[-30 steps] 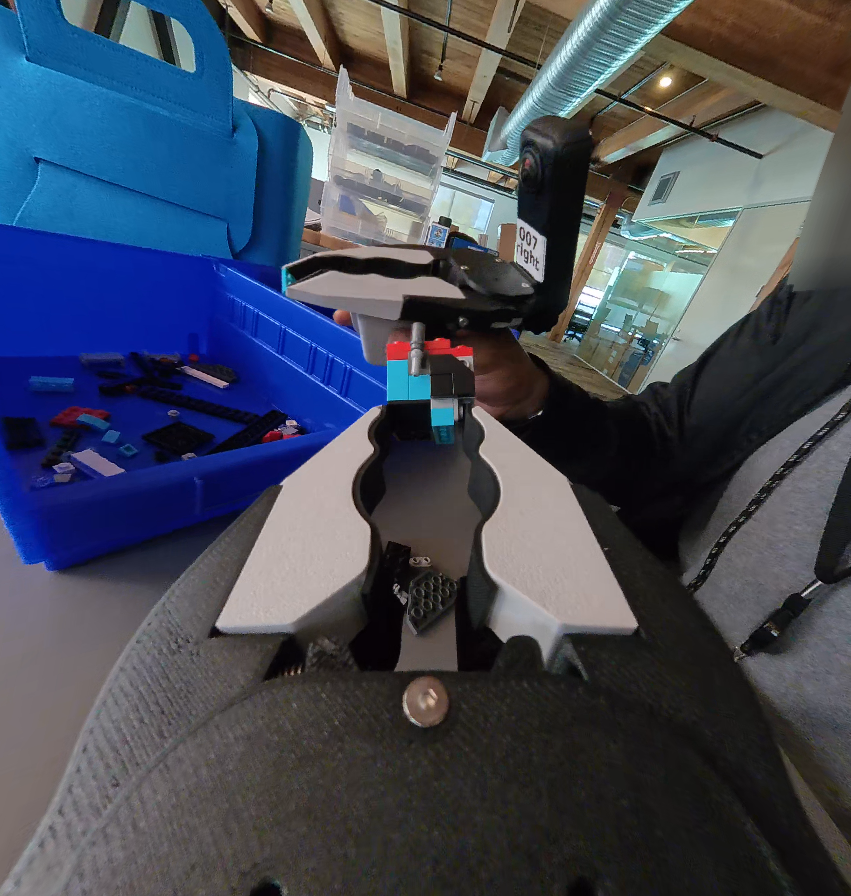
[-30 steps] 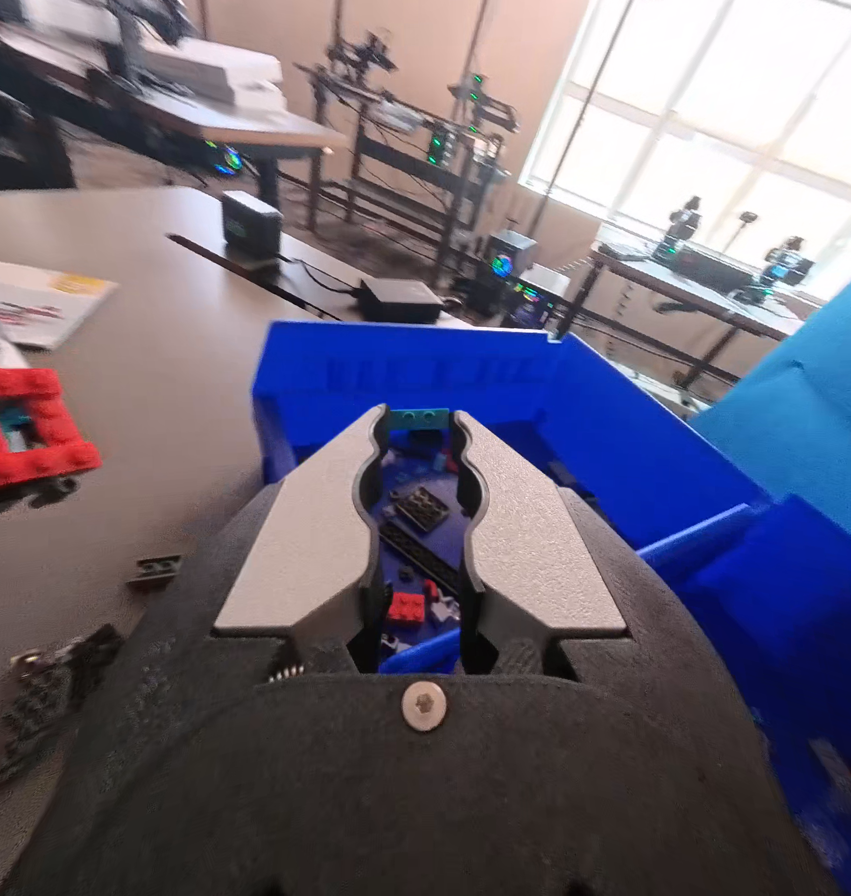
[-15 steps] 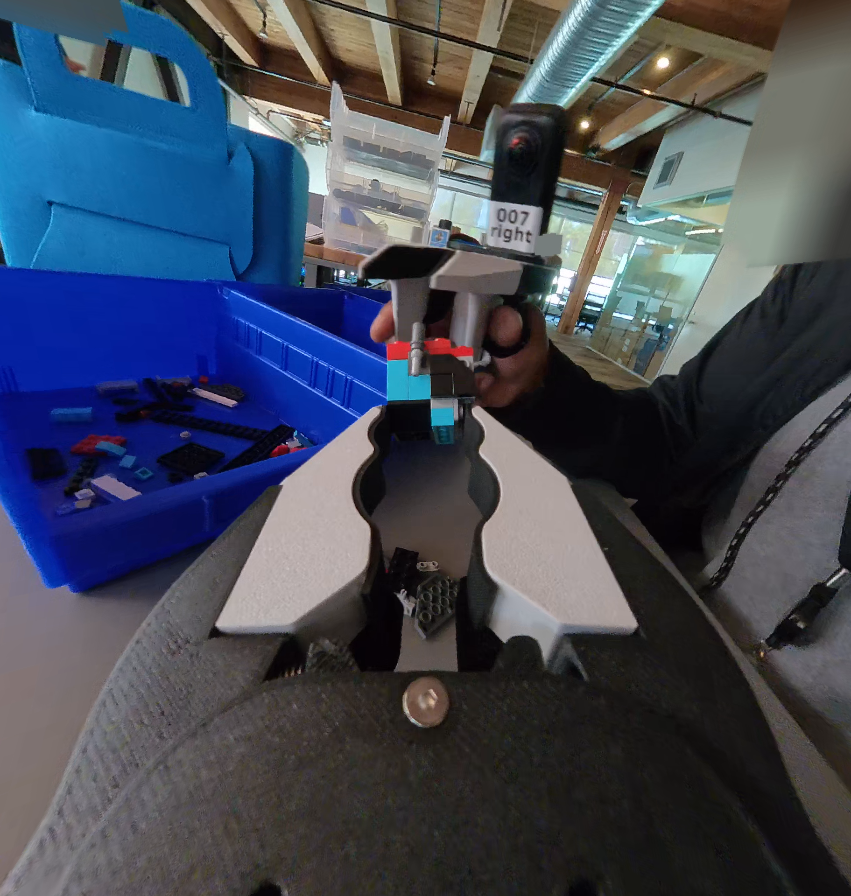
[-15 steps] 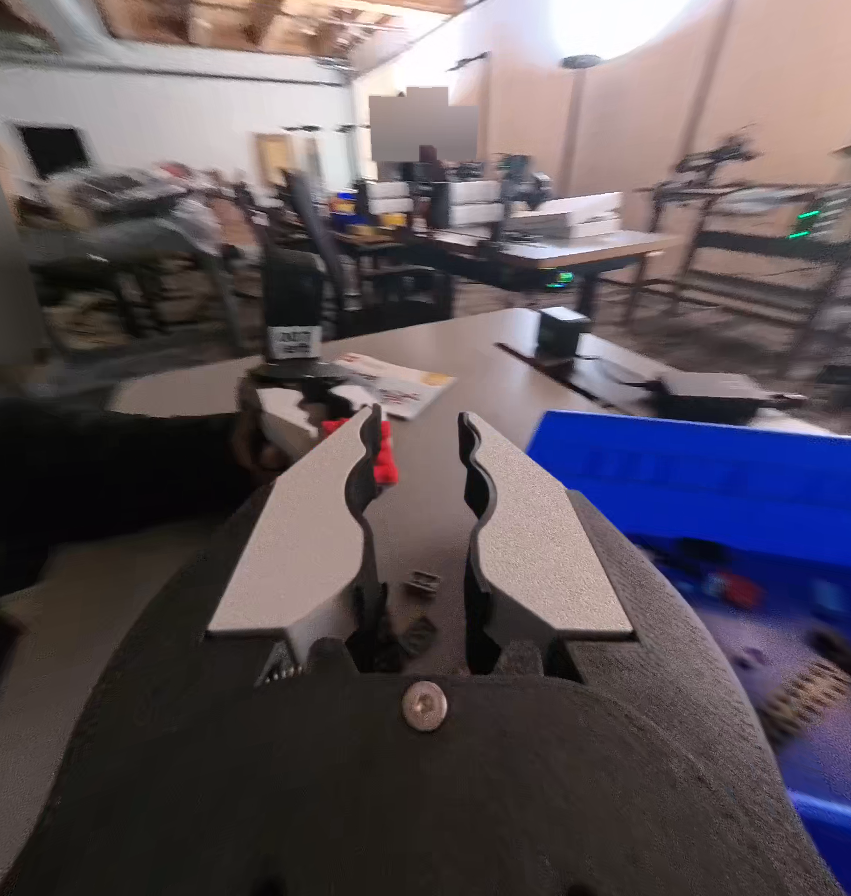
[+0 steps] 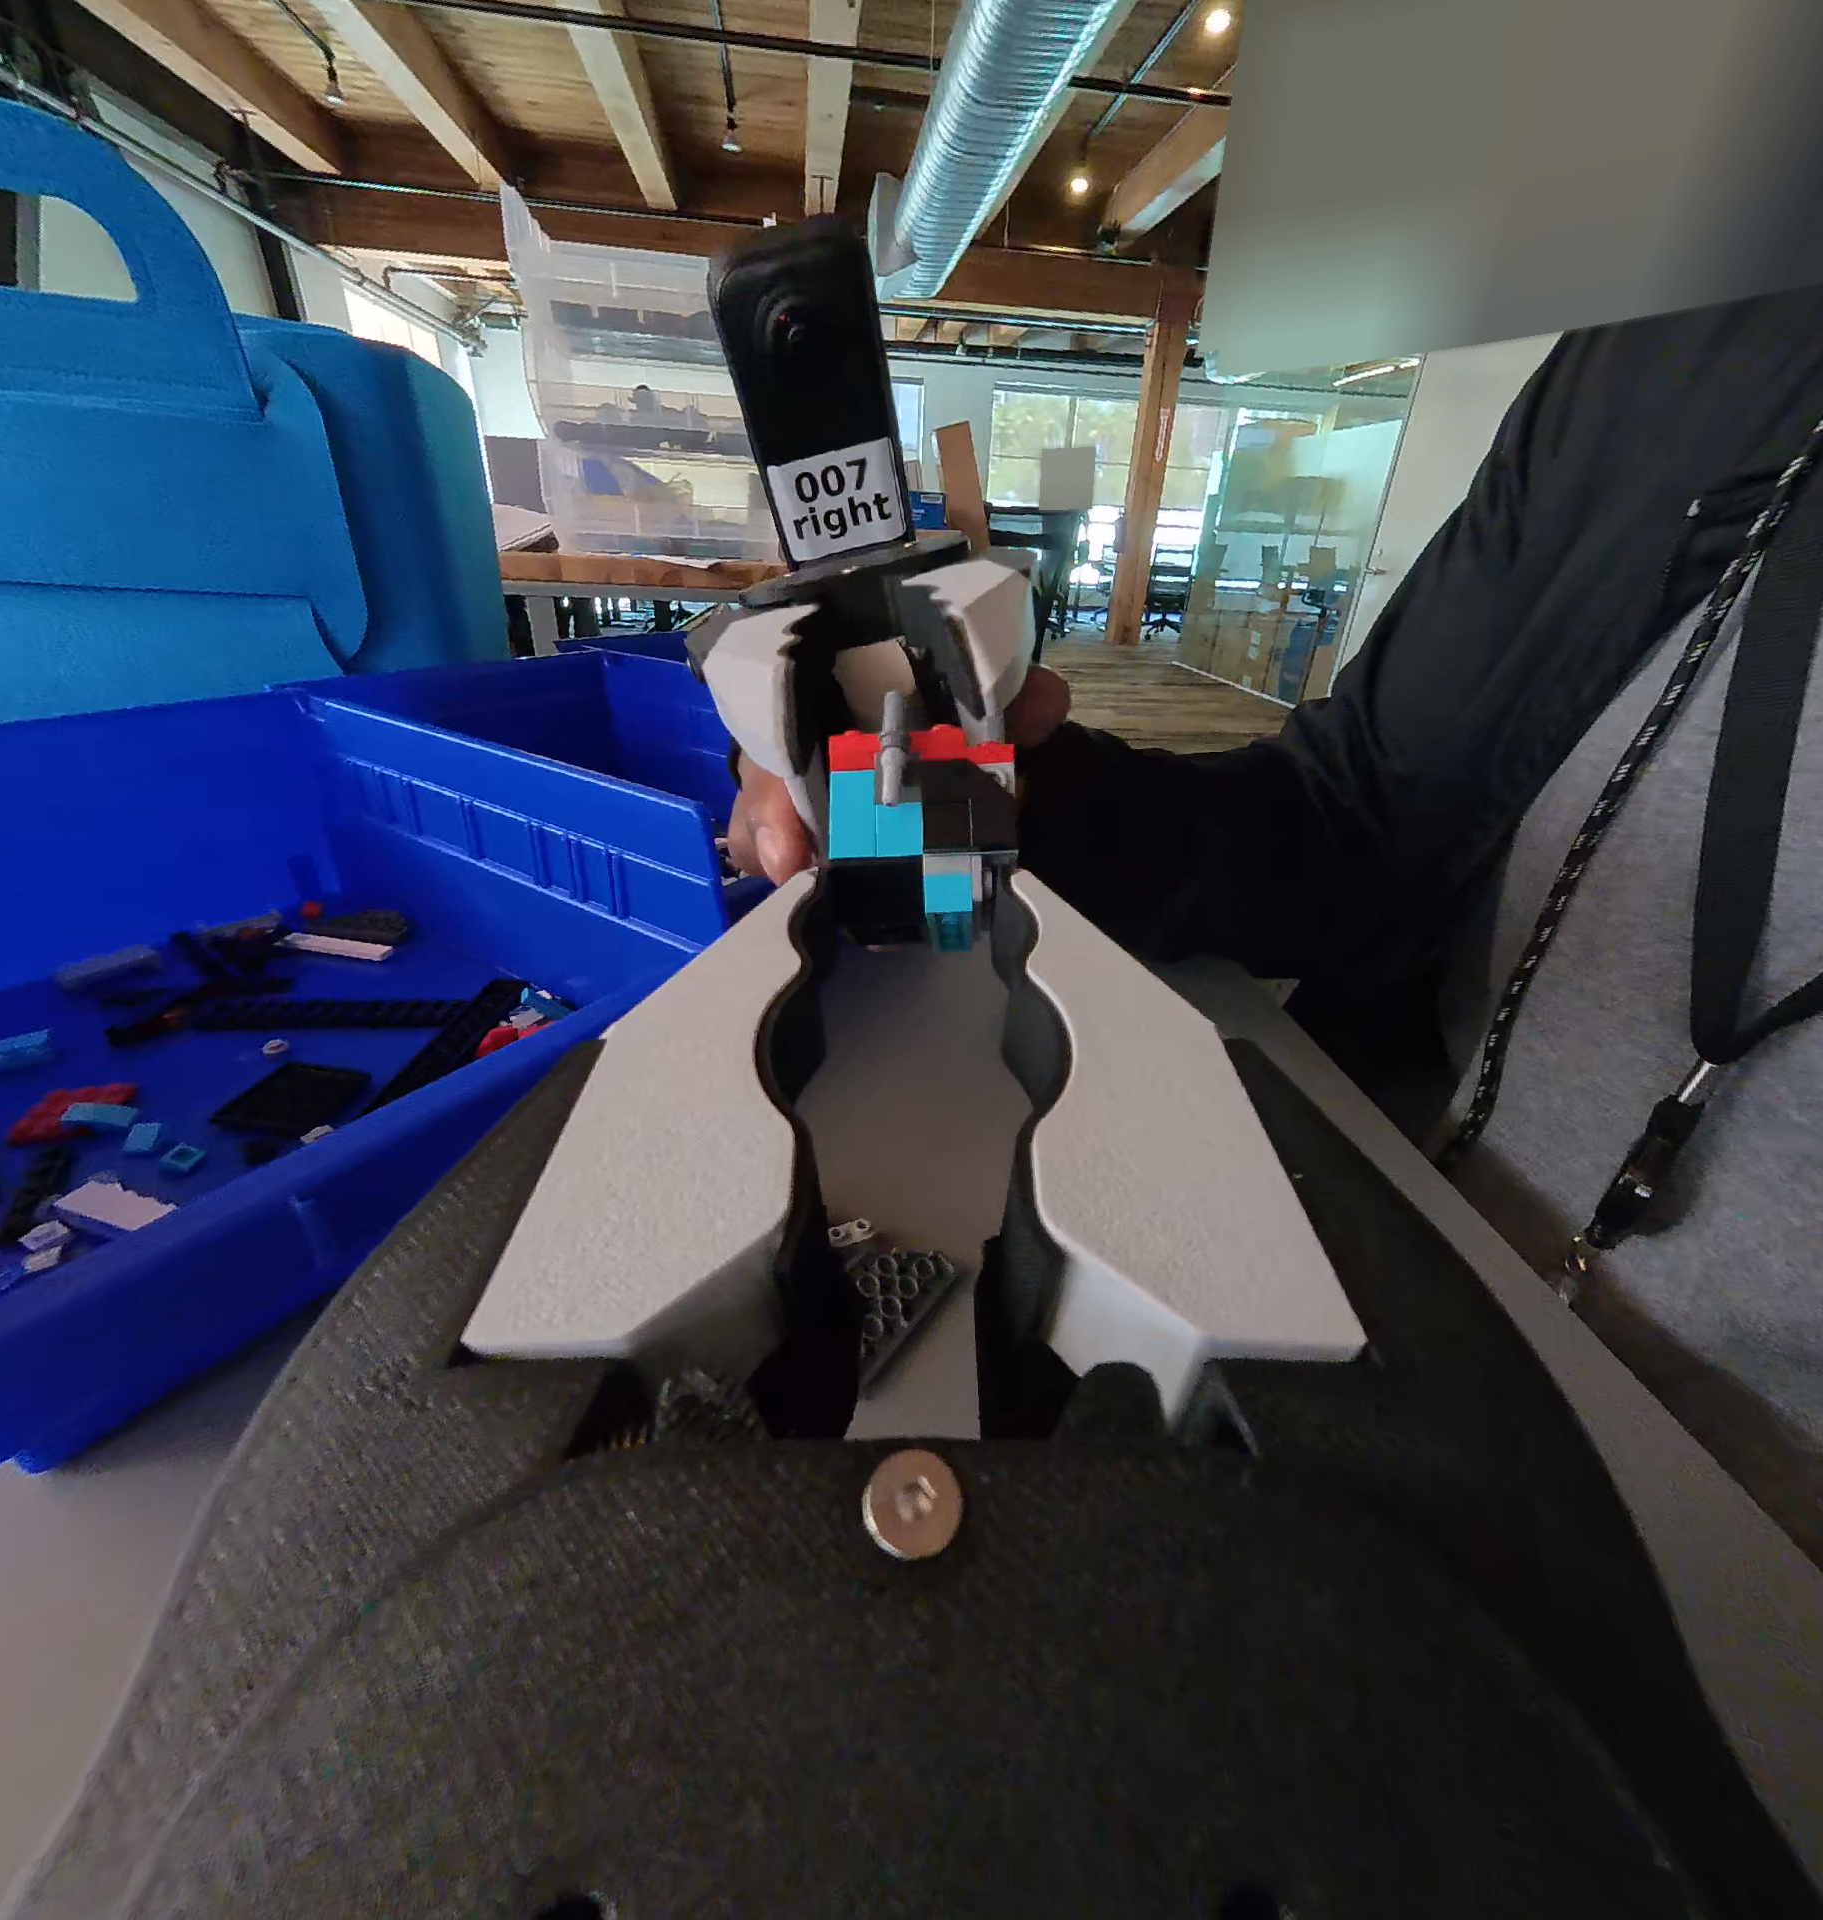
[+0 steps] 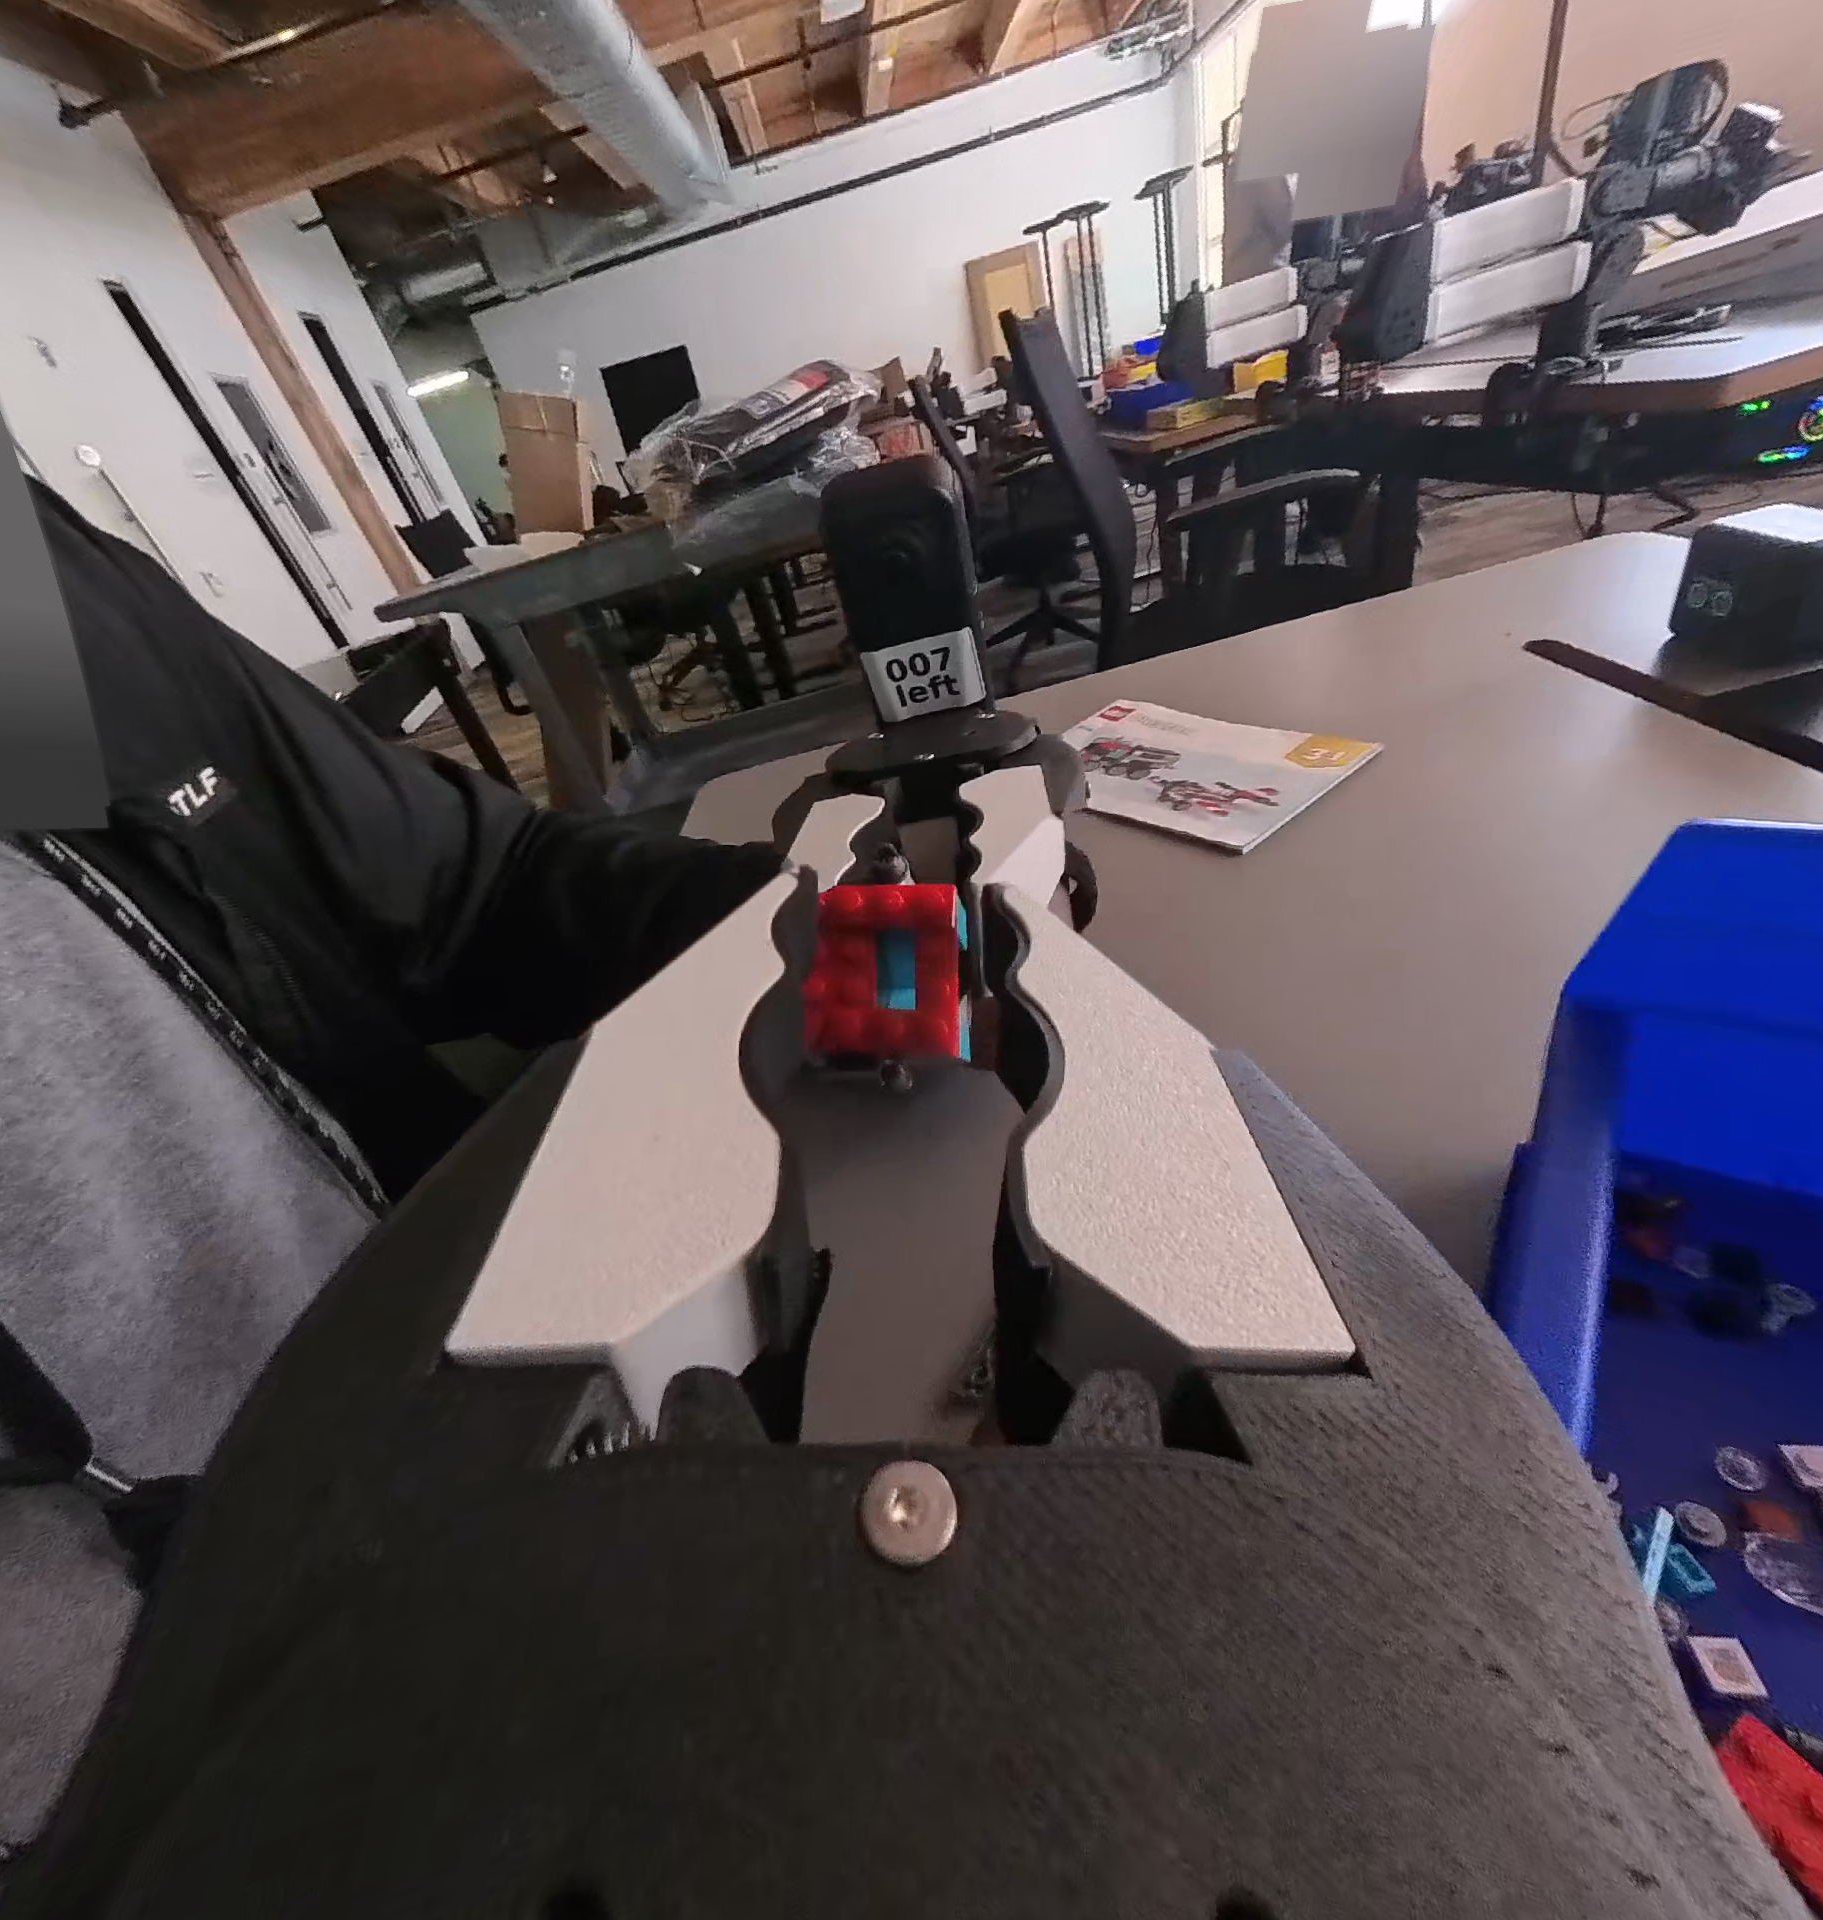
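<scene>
Red-topped brick block [image 5: 917,821] (centre frame) sits pinched between the left gripper [image 5: 912,899] fingers; the right gripper [image 6: 891,914] fingers flank it, contact unclear.

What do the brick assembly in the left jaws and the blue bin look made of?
Brick assembly: hard moulded plastic, by the look; red, cyan and black bricks, round studs on the red face, slight sheen. Blue bin: probably rigid moulded plastic, smooth with ribbed walls and soft highlights. Left gripper clamps the assembly; right gripper closes around its red end.
</scene>
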The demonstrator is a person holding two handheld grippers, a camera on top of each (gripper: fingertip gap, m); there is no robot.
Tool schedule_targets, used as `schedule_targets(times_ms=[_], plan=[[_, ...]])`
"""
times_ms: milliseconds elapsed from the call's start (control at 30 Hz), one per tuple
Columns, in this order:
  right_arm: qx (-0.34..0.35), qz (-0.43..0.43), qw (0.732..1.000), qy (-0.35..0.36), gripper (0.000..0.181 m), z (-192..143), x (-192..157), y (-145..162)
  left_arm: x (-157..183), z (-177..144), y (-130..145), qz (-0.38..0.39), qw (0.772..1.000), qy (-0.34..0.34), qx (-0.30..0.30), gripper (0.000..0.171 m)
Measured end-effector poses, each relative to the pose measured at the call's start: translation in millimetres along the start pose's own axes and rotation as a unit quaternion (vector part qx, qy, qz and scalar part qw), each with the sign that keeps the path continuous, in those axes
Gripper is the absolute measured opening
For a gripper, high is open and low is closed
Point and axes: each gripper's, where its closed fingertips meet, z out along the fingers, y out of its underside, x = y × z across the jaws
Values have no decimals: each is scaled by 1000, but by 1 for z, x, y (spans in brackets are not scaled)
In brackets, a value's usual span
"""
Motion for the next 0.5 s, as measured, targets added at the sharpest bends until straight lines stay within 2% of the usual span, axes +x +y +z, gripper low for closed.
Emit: schedule_targets(times_ms=[500], plan=[[-18,-21,1000,-5,26,2,-2,7,1,0,4,28,999,-8,-31,29]])
